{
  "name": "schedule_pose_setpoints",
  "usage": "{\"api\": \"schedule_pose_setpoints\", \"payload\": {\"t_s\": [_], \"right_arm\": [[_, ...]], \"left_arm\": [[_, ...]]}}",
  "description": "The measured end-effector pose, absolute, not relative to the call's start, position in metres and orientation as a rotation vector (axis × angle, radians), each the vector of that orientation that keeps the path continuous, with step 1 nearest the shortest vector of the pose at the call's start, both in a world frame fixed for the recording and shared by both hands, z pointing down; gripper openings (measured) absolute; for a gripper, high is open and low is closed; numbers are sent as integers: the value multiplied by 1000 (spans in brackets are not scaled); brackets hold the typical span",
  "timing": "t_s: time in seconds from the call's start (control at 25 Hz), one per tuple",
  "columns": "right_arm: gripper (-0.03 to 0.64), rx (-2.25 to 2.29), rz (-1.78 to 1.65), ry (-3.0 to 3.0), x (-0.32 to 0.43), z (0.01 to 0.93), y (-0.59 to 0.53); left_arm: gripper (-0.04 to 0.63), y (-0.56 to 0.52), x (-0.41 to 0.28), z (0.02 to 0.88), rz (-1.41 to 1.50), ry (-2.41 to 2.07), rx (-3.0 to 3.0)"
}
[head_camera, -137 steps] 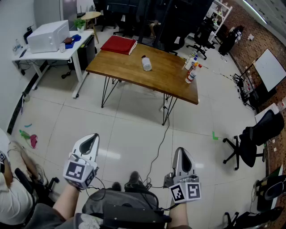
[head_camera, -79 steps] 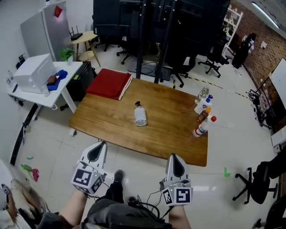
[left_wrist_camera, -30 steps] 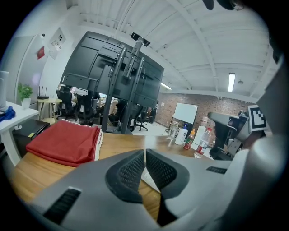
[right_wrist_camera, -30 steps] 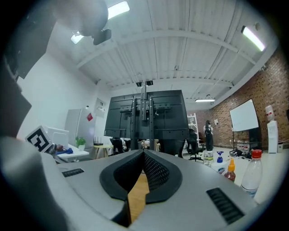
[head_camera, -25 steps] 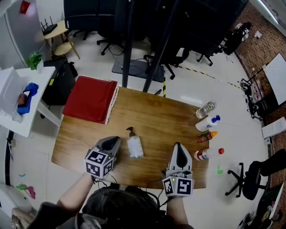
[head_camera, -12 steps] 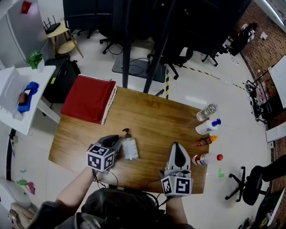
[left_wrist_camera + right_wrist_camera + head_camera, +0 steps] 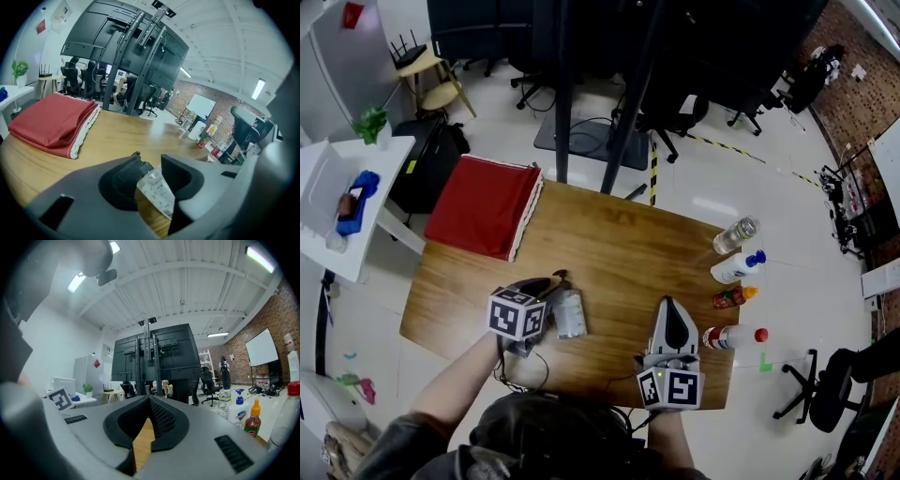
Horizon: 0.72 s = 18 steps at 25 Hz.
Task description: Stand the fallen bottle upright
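A clear pump bottle (image 7: 570,314) lies on its side on the wooden table (image 7: 619,234), pump end pointing away from me. My left gripper (image 7: 554,284) is tilted down over its pump end, jaws opening. In the left gripper view the bottle (image 7: 154,190) shows in the gap between the two pads, its black pump beside the left pad; I see no squeeze on it. My right gripper (image 7: 672,306) hovers level above the table's near right part, jaws shut and empty, its tips meeting (image 7: 150,398).
A folded red cloth (image 7: 481,206) lies on the table's far left corner. Several upright bottles (image 7: 737,267) stand along the right edge, with a red-capped one (image 7: 731,336) nearest my right gripper. A white desk (image 7: 337,202) stands left, office chairs beyond the table.
The left gripper has moved right and down onto the bottle's pump end and its jaws have spread. The right gripper has shifted only slightly.
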State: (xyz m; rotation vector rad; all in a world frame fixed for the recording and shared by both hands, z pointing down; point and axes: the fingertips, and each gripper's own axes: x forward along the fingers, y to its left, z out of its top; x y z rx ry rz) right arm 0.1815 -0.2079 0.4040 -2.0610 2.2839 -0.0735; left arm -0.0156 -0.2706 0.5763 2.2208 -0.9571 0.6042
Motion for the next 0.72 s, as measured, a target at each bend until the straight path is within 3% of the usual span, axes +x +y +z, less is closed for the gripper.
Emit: {"api": "schedule_pose_setpoints", "payload": {"t_s": [0.52,0.72], "right_arm": [[-3,-2038,-112,2303,183,416,-230],[-3,-2025,-128,2310,185,420,-236]], "left_arm": [[201,-296,-1,606,734,-841,1993],[282,-297,13,620,804,-744,1933]]}}
